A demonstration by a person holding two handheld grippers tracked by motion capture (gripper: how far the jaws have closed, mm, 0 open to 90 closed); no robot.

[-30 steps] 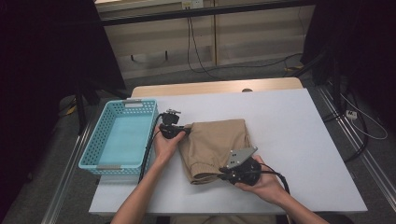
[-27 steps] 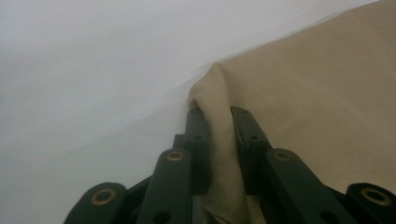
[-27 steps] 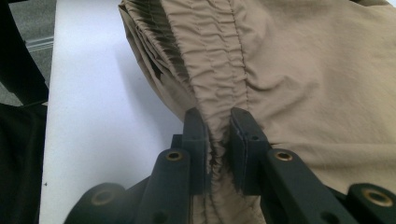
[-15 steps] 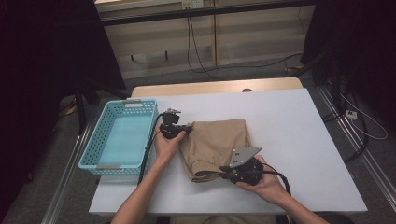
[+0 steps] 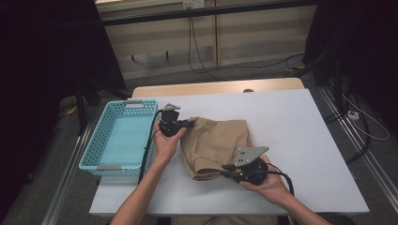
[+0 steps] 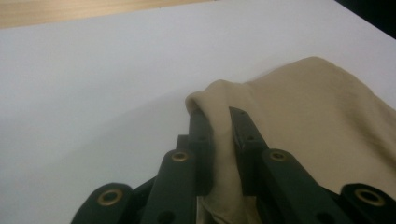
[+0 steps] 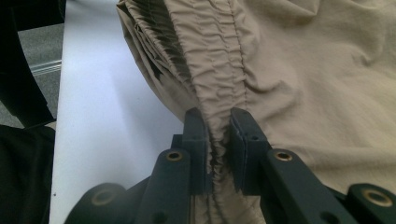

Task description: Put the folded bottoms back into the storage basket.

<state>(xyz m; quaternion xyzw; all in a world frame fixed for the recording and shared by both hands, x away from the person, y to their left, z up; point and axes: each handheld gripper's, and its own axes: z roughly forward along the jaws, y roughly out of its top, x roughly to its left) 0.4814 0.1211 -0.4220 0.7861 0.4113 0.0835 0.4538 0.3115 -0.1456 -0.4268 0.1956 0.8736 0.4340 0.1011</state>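
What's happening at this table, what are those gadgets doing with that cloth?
A person holds a clamp tool in each hand and works on a folded tan garment lying on the white table. The left gripper pinches a far corner of it, and the right gripper grips its gathered waistband. A blue basket waits at the left.

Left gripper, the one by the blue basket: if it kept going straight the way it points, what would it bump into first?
The left gripper is shut on a fold of the tan cloth, so pushing on would bunch more cloth first. Past that fold, the white table looks bare, though depth is hard to judge.
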